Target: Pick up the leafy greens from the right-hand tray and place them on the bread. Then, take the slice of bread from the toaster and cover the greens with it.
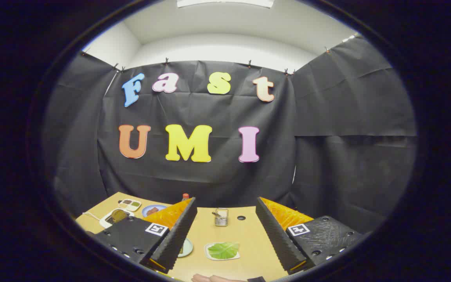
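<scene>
Gripper view: gripper (225,235) spread wide and empty, high over table (249,231), leafy greens (223,250) on white tray (209,254) between and below the fingers; likely first step, pickup pending — needs descent and closing on the leaf.

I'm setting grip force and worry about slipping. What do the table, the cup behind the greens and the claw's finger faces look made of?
Table: looks like pale wood or laminate, smooth and matte. Cup: seems to be metal, with a grey shine, possibly mesh. The open claw holds nothing; its fingers have black ribbed faces, probably rubber or plastic, above the greens.
</scene>
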{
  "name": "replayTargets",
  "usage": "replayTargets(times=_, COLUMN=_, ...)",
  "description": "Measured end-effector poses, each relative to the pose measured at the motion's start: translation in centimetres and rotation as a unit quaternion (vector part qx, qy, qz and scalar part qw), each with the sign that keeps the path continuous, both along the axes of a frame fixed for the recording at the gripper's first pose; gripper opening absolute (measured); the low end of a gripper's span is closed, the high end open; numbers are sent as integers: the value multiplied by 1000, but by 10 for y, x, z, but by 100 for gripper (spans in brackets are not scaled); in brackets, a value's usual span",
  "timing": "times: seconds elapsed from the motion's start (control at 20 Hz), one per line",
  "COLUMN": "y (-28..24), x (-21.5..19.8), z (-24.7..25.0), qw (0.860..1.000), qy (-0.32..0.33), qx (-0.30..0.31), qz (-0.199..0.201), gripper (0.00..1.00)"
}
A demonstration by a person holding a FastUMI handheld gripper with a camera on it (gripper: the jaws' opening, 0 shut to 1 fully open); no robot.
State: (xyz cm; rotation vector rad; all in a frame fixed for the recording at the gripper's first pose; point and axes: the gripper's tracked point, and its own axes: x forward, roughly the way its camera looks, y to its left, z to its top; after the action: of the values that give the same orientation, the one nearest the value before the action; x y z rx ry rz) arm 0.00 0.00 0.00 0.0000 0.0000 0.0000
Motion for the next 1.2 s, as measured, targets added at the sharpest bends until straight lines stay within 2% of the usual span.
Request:
replayTargets(times=0.35, y=25, x=-7, z=-14, qw=1000, qy=14, qx=2, qz=-6, gripper=95)
replayTargets(times=0.85, y=-6, x=16, z=-26, qw=1000, qy=22, qx=-7, qz=11, gripper=95)
replayTargets(times=1.05, y=-23, x=34, z=-49, qw=999, qy=36, qx=-11, qz=23, gripper=95)
replayTargets(times=1.2, y=-37, x=62, z=-94, qw=997, qy=71, qx=-13, qz=32, gripper=95)
